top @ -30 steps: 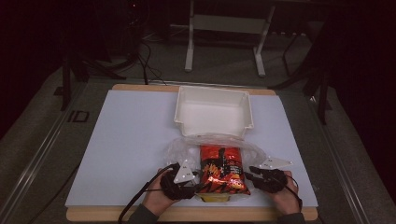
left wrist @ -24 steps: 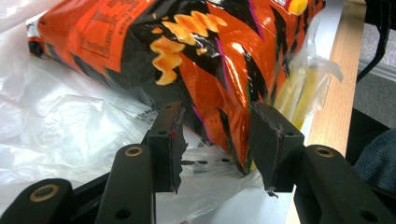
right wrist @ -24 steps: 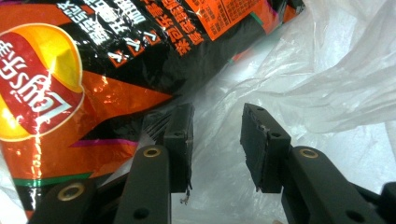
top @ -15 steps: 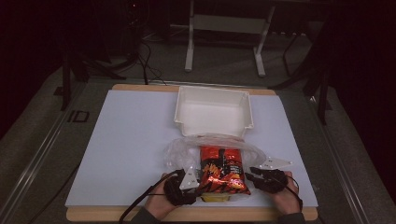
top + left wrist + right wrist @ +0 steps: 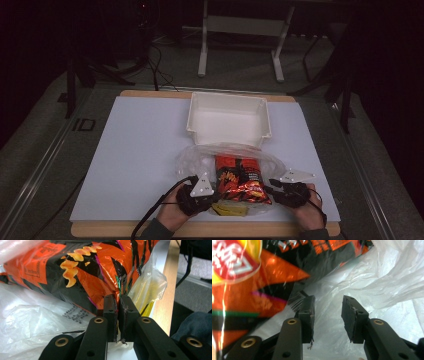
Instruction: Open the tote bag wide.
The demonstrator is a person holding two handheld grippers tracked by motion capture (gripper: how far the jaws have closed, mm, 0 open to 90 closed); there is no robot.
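Nearest the person, the left gripper [image 5: 117, 315] has just been closing, and its fingers [image 5: 110, 312] now pinch the sealed corner of the orange and black snack bag [image 5: 82, 272]; the crimped edge stands between the two pads in the left gripper view. Just beside those fingers, toward the wooden edge of the counter [image 5: 165, 290], a crumpled bit of clear plastic bag [image 5: 150, 285] shows a yellow packet [image 5: 230, 210] through it. On the other side, the right gripper [image 5: 328, 315] has its fingers [image 5: 352, 315] spread, having just been opening slightly, with only the clear plastic film lying in the gap; the snack bag's edge sits just beside one of its fingers, not between them. In the high view the snack bag [image 5: 240, 177] lies flat between the two grippers [image 5: 200, 192] [image 5: 285, 192], inside the clear plastic bag [image 5: 192, 160], its long axis running from the person's edge away toward the white tray [image 5: 227, 120]. The tray stands beyond the fingers, just past the far end of the plastic.
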